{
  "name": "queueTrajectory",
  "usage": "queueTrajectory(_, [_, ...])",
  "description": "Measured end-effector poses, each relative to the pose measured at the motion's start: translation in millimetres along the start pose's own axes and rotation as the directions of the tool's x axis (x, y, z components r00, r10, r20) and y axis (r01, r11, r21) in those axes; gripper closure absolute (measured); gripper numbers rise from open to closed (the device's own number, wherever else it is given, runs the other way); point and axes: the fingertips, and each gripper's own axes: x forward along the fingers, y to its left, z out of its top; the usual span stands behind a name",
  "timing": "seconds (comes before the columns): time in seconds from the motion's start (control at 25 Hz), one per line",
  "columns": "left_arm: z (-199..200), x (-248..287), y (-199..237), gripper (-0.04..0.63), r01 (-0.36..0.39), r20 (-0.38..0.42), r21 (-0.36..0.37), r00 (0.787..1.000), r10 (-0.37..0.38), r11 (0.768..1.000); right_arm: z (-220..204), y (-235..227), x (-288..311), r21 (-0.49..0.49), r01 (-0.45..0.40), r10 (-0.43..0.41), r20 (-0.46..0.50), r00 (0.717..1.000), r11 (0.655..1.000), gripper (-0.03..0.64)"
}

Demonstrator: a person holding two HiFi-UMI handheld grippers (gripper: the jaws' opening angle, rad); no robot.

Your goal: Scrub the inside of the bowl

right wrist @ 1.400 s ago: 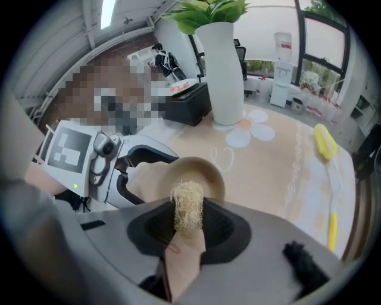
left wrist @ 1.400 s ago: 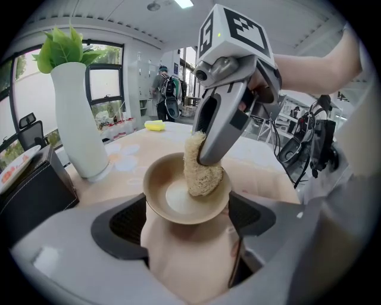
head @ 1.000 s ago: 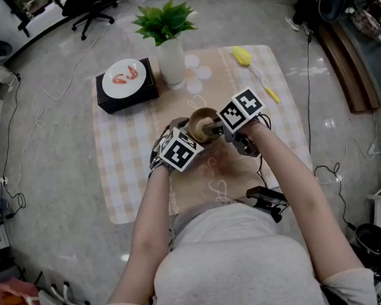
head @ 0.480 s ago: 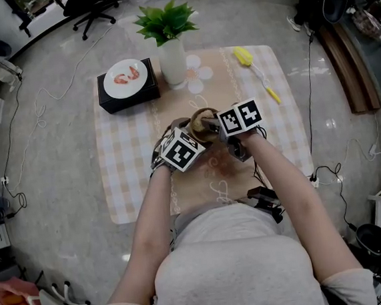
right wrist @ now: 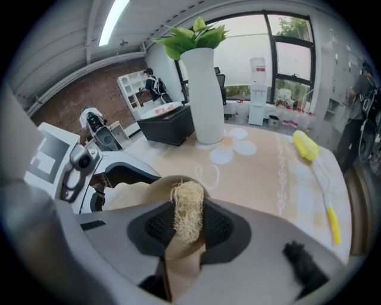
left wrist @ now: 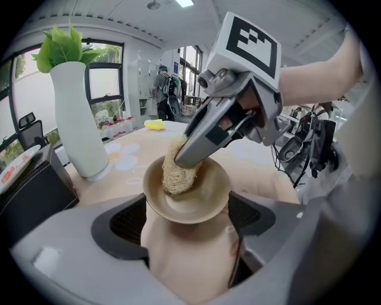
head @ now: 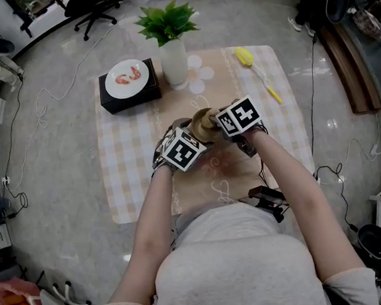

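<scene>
**Scrub pad pressed into the held bowl, centre of the table**

At the middle of the head view, over the checked table (head: 129, 181), the left gripper (left wrist: 189, 219) had its jaws spread wide, pads against opposite sides of the tan bowl (left wrist: 199, 205). The bowl's inside lay open to the other tool, and whether its base rested on the cloth could not be told. To its right, the right gripper (right wrist: 187, 232) had its jaws pinched narrow on a fibrous scrub pad (right wrist: 188, 208). The pad's end lay against the upper left of the bowl's inner wall. To scrub well, I judged, the left grip needed to be firm and square on the rim. The pad then had to sweep round wall and bottom under even pressure, without levering the bowl loose.
</scene>
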Motion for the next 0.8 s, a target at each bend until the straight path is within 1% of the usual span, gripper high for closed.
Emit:
queueTrajectory(0.2, [0,0,1,0.155,0.003,-0.001,-0.004,1.0,-0.003,1.0,-10,-1,-5,-0.032,-0.025,0.022,-0.098,0.995,0.999,0.514])
queueTrajectory(0.32, [0,0,1,0.155,0.002,-0.002,-0.003,1.0,-0.002,1.0,-18,7,-9,-0.041,-0.07,0.063,-0.149,0.987,0.997,0.514])
queueTrajectory(0.4, [0,0,0,0.155,0.003,-0.003,-0.002,1.0,-0.003,1.0,-20,13,-9,-0.046,-0.099,0.09,-0.162,0.983,0.994,0.514])
queueTrajectory(0.64, [0,0,1,0.155,0.005,-0.006,-0.002,1.0,-0.005,1.0,-15,28,-3,-0.039,-0.165,0.158,-0.133,0.978,0.986,0.514])
queueTrajectory(0.72, [0,0,1,0.155,0.005,-0.009,-0.002,1.0,-0.005,1.0,-12,31,1,-0.026,-0.172,0.168,-0.11,0.98,0.985,0.514])
queueTrajectory(0.8, [0,0,1,0.155,0.004,-0.009,-0.002,1.0,-0.004,1.0,-8,29,5,-0.003,-0.159,0.158,-0.074,0.985,0.987,0.514])
